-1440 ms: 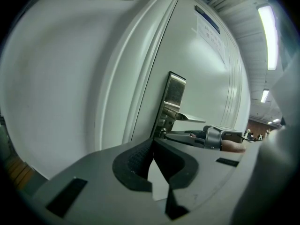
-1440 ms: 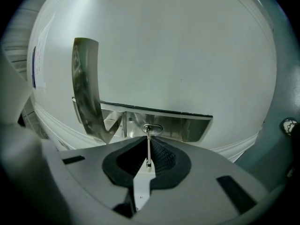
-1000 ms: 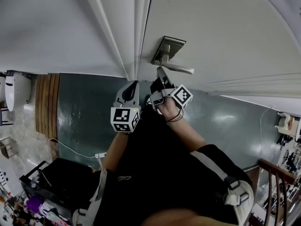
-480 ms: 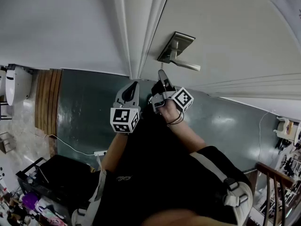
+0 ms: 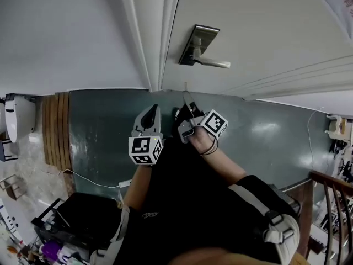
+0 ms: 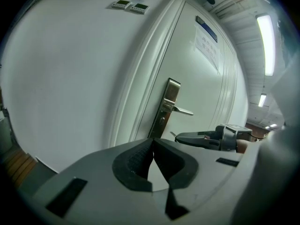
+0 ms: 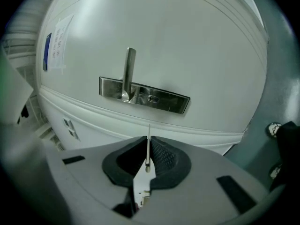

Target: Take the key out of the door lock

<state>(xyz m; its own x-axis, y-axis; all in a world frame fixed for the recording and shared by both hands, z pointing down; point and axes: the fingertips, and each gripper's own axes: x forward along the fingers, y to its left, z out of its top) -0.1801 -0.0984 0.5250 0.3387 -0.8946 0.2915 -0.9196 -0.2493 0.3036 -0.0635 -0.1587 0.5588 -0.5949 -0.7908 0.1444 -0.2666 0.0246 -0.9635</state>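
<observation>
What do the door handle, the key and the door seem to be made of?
Door handle: looks like metal with a brushed silvery finish; it shows soft reflections.
Key: probably metal; a thin, pale, stiff blade seen edge-on, finish unclear.
Door: a white painted surface with moulded panels; whether wood or metal lies beneath cannot be told.

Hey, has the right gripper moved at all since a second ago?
Yes. The right gripper, shut on the key, has pulled back from the lock plate; the head view shows a wider gap between them.
</observation>
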